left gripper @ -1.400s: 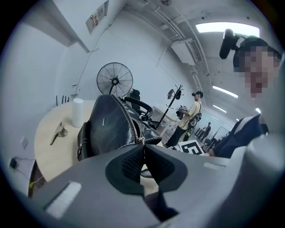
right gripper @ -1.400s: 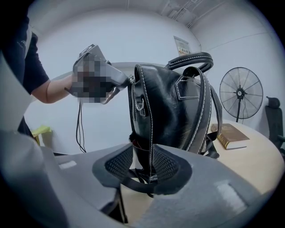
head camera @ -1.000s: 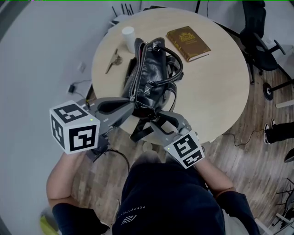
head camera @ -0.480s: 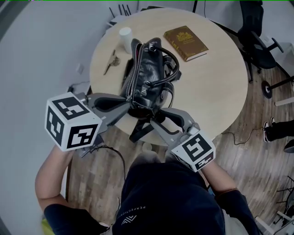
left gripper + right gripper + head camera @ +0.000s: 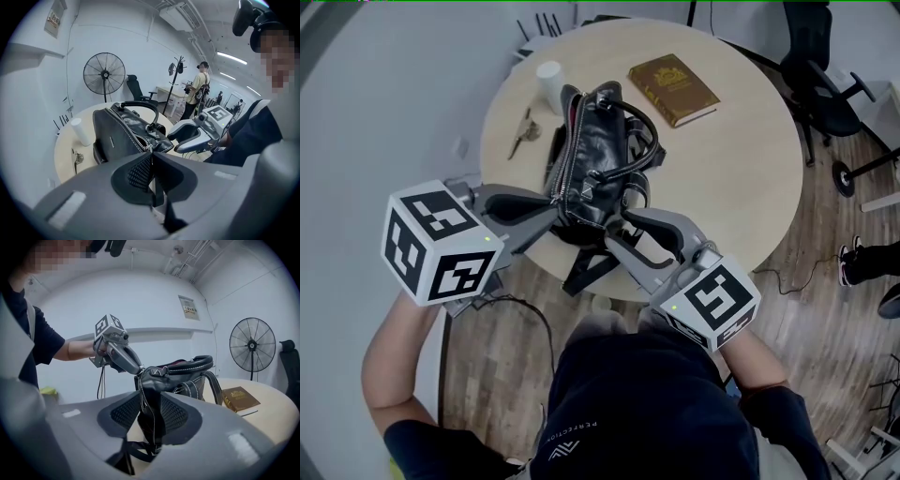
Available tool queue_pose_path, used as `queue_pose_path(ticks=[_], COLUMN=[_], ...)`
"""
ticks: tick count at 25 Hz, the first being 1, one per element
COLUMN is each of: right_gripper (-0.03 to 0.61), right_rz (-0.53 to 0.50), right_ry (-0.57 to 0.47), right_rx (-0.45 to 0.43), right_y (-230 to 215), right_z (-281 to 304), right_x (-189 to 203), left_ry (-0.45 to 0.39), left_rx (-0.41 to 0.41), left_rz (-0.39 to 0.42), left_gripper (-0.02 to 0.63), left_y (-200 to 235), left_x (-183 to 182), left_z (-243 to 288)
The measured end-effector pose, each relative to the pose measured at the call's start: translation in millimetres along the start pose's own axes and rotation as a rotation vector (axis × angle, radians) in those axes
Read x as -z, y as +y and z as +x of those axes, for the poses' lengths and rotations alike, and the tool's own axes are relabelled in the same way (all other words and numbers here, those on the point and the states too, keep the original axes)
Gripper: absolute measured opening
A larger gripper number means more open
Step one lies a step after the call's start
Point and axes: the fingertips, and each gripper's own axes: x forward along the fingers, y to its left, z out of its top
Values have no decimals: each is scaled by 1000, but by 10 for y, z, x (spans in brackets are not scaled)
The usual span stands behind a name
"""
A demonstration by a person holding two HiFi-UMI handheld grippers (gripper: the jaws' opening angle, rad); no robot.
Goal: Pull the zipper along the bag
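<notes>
Black bag (image 5: 602, 150) in left gripper (image 5: 566, 214) and right gripper (image 5: 616, 228), atop wooden table (image 5: 741, 159).

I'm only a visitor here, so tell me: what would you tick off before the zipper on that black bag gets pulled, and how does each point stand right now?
1. Left gripper shut on the zipper: ok, jaws together at its near end.
2. Pull tab itself caught: cannot tell, it is hidden between the pads.
3. Right gripper bracing the bag: ok, pads press on its near end.
4. Handles off the zipper: ok, they lie to one side of it.
5. Cup out of the way: cannot tell, it stands close beside the bag's far end.
</notes>
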Motion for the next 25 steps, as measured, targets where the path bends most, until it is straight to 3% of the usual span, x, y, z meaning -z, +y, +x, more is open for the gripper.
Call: queue_pose_path(ticks=[16, 25], right_gripper=[138, 138], right_rz=[-44, -32], right_ry=[7, -16], right_rx=[-27, -31], right_y=[-11, -85], right_z=[56, 73], right_x=[-174, -311], left_ry=[114, 128], left_rx=[44, 90], left_rz=[47, 64], left_gripper=[26, 28], left_y=[138, 216], left_x=[-133, -234], left_z=[-25, 13])
